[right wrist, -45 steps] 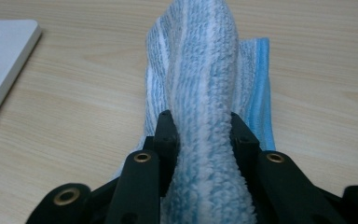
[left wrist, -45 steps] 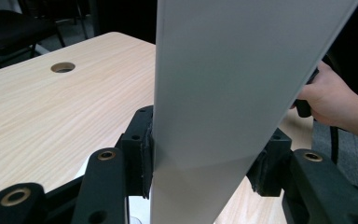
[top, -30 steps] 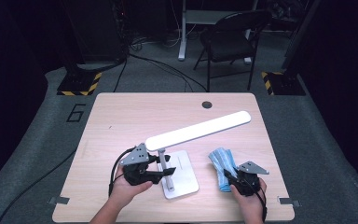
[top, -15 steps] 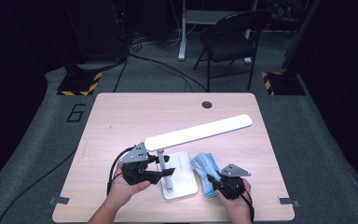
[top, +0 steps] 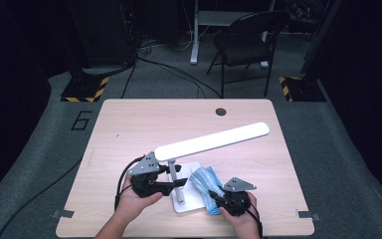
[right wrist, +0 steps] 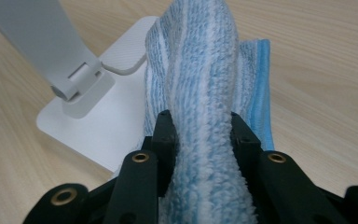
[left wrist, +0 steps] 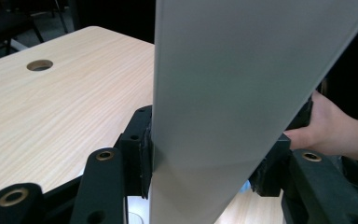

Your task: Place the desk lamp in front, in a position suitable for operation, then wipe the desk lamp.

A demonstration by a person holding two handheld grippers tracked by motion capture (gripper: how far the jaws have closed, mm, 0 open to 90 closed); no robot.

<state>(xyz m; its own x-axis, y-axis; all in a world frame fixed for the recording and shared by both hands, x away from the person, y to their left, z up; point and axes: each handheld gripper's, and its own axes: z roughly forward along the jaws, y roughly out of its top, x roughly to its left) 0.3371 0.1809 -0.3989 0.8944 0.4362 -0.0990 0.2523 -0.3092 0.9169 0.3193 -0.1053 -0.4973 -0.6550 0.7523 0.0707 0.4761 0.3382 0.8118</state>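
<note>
A white desk lamp stands at the table's near middle, its long light bar [top: 214,142] slanting up to the right over a flat square base [top: 191,199]. My left gripper [top: 178,182] is shut on the lamp's upright arm [left wrist: 233,70]; in the left gripper view its pads press both edges of the flat white arm [left wrist: 207,163]. My right gripper [top: 215,197] is shut on a blue and white striped cloth [top: 204,181]. The bunched cloth [right wrist: 200,56] rises between the jaws [right wrist: 200,135] and lies on the right edge of the lamp base [right wrist: 102,121].
The light wooden table [top: 144,124] has a cable hole [top: 221,111] at its far edge. Beyond it stand a black chair [top: 246,42] and two yellow-and-black striped floor bases [top: 84,89], [top: 298,87]. Cables run across the grey floor.
My right gripper has carried the cloth leftward from the table's right side onto the lamp base's right edge. The left gripper has kept its hold on the lamp arm.
</note>
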